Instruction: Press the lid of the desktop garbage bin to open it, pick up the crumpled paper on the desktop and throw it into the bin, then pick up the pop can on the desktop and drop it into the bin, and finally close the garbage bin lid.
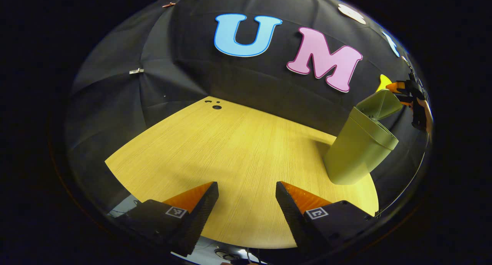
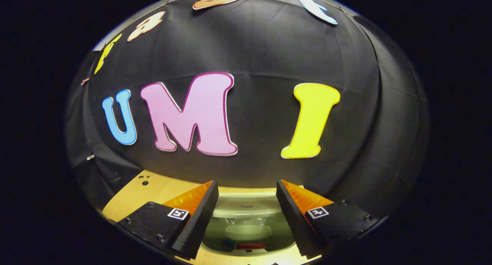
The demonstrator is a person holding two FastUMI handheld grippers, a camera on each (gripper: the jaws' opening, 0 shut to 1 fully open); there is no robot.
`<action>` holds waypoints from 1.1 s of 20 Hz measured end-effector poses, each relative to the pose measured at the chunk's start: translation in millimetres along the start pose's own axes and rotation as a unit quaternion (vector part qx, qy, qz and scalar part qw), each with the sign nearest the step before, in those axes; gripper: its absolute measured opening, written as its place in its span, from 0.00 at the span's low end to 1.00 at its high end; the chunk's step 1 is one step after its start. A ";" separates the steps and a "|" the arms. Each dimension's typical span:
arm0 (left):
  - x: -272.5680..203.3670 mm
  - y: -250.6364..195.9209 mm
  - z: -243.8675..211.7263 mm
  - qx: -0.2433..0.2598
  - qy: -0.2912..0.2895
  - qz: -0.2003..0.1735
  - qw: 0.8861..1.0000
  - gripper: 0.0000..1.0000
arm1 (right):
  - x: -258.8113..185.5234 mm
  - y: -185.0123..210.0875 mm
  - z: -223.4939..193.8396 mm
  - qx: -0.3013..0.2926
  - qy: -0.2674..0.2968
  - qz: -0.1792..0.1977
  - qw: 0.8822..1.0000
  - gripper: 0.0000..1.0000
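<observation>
Both fingers of the left gripper stand wide apart at the bottom of the left gripper view, with nothing between them but the bare wooden desktop. Off to the right on that desktop stands the garbage bin, an olive-green tub with its lid swung up and tilted back, so the mouth is open. Just beyond the lid, at the far right edge, the right gripper shows, held by a hand (small and warped by the lens, so its jaws cannot be read from there).

From the right gripper view the same gripper hangs directly above the open bin, looking down into it. Its fingers are spread wide and grasp nothing; the bin's pale rim and hollow lie in the gap between them. Down inside the bin a pale rounded shape sits, with a red patch and a small blue one below it, too blurred to name for certain. The desktop shows to the left of the bin, with a few small dark holes near its far corner; the same holes appear at the far edge in the left gripper view. Black cloth forms the booth wall behind the table in both views.
</observation>
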State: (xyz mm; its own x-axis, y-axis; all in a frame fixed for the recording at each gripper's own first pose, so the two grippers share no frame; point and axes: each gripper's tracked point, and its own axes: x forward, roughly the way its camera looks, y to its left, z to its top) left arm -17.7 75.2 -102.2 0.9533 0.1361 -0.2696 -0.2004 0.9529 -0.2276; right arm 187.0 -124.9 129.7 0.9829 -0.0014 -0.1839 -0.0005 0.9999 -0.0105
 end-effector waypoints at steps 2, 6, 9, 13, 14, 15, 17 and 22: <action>2.0 -5.5 -0.3 0.006 0.002 -0.007 1.000 0.96 | -6.2 -0.2 -18.0 -0.012 0.006 -0.003 1.000 0.95; 3.3 -16.1 -2.9 0.012 0.007 -0.015 1.000 0.96 | -12.3 -1.5 -52.1 -0.002 0.029 -0.001 1.000 0.95; 3.1 -25.6 -5.1 0.021 0.009 -0.022 1.000 0.96 | -14.5 -2.6 -73.5 0.020 0.040 -0.002 0.999 0.95; 4.8 -35.3 -4.8 0.039 0.009 -0.026 0.999 0.96 | -15.7 -2.8 -102.7 0.015 0.059 -0.004 0.998 0.95; 6.2 -37.7 -4.2 0.041 0.009 -0.027 0.999 0.96 | -17.0 -1.9 -108.3 0.013 0.062 -0.004 0.998 0.95; 7.6 -39.8 -3.5 0.042 0.010 -0.028 0.999 0.96 | -17.5 -0.9 -112.1 0.015 0.065 -0.003 0.998 0.95; 9.7 -43.2 -2.6 0.043 0.011 -0.029 0.999 0.96 | -18.9 -0.9 -112.5 0.014 0.059 -0.003 0.998 0.96; 16.6 -51.9 -2.1 0.047 0.012 -0.035 0.998 0.96 | -21.5 -1.0 -118.5 0.014 0.047 -0.010 0.999 0.96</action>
State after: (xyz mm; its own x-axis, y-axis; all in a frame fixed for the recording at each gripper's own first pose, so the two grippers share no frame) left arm 8.1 27.5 -96.7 0.9582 0.0635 -0.2789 -0.1110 0.9812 -0.1578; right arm 144.1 -127.1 17.1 0.9610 -0.0214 -0.2756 0.0255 0.9996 0.0112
